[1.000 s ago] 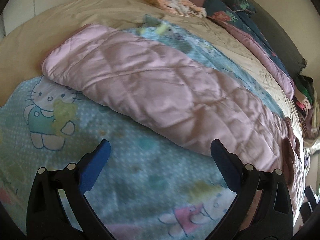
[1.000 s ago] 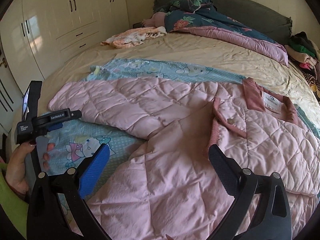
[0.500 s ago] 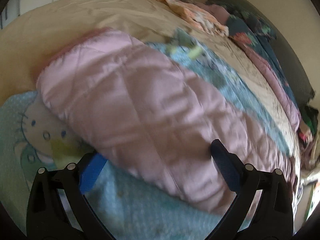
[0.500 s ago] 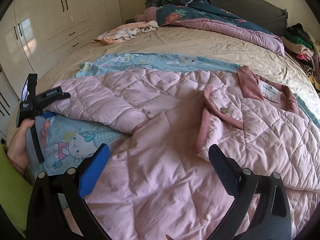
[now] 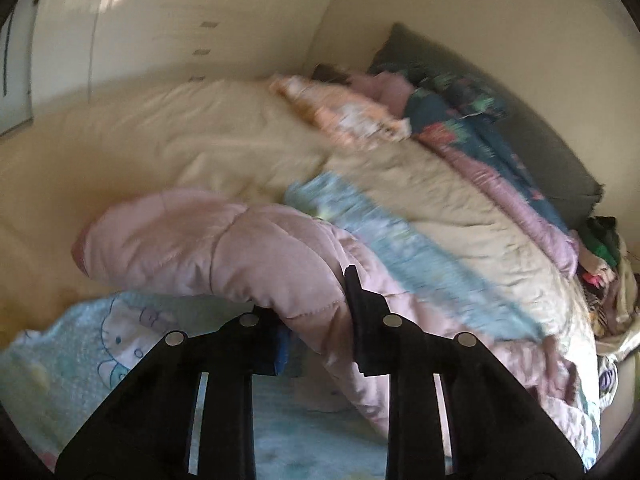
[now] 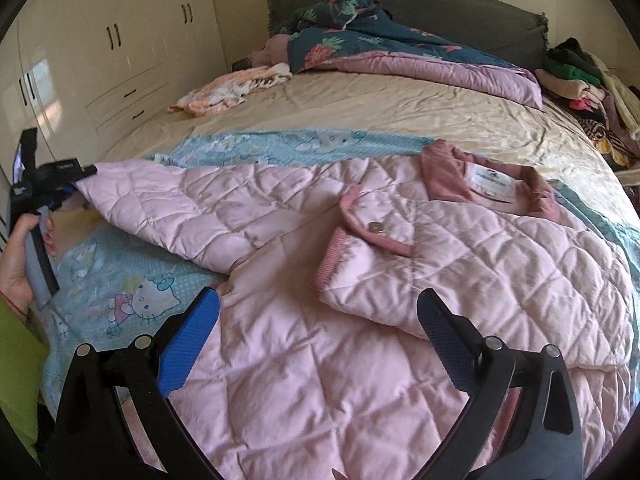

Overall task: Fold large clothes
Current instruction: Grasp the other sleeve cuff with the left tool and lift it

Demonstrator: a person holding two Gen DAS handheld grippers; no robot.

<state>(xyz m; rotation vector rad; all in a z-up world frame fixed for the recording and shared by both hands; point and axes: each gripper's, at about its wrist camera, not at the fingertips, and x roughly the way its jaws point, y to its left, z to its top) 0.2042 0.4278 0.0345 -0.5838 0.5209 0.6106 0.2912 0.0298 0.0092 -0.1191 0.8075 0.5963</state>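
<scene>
A pink quilted jacket (image 6: 360,280) lies spread on a blue Hello Kitty sheet (image 6: 132,296) on the bed. Its collar with a white label (image 6: 488,180) points to the back right. Its long sleeve (image 6: 180,204) stretches out to the left. My left gripper (image 5: 316,312) is shut on the sleeve (image 5: 240,256) near its end and lifts it off the sheet; it also shows in the right wrist view (image 6: 68,188). My right gripper (image 6: 316,328) is open and empty, low over the jacket's body.
A beige bedspread (image 6: 380,112) covers the bed. A peach garment (image 6: 236,88) and a dark floral quilt (image 6: 380,48) lie at the far end. A clothes pile (image 6: 592,92) sits at the right. White wardrobes (image 6: 100,52) stand at the left.
My left gripper moved forward to the sleeve, closed on it and raised it. My right gripper came slightly closer over the jacket and stayed open.
</scene>
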